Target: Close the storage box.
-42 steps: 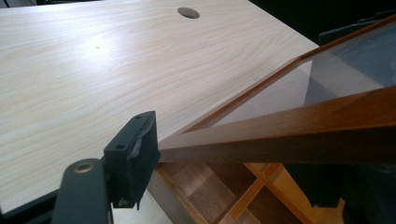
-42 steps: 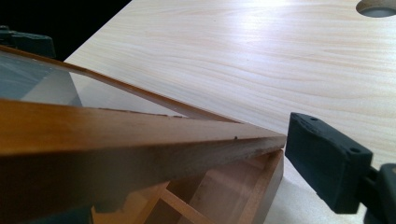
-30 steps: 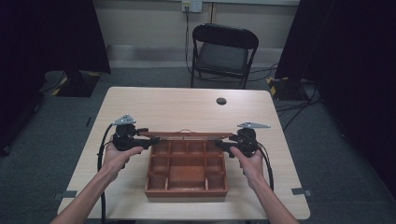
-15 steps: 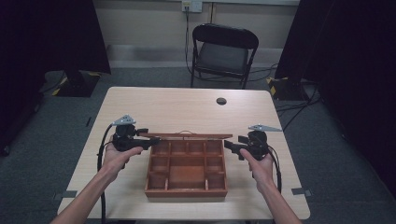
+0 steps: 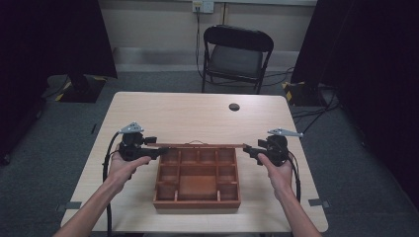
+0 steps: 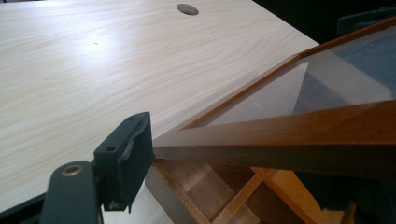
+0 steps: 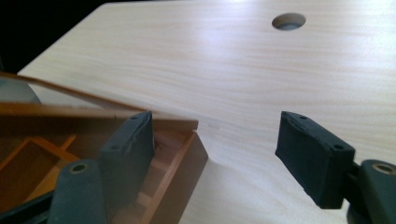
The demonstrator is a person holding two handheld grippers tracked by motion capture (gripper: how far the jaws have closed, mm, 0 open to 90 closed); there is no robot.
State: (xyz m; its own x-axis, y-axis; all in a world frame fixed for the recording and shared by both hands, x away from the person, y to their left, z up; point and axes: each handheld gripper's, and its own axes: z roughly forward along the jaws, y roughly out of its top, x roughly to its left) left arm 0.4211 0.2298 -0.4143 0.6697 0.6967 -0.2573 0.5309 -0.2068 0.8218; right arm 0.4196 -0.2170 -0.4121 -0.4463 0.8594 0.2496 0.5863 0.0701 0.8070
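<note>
one jaw of your left gripper (image 5: 160, 150) is cut off against the lid (image 6: 280, 135), grip unclear; right gripper (image 5: 251, 150) jaws apart, just been closing on nothing beside the box (image 5: 197, 177).

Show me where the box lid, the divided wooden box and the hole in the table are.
box lid (image 6: 299, 133): left gripper view, near wooden frame rail.
divided wooden box (image 5: 197, 202): high view, front wall.
hole in the table (image 5: 234, 106): high view, its dark middle.

Folding chair (image 5: 237, 57) behind table (image 5: 168, 116).
</note>
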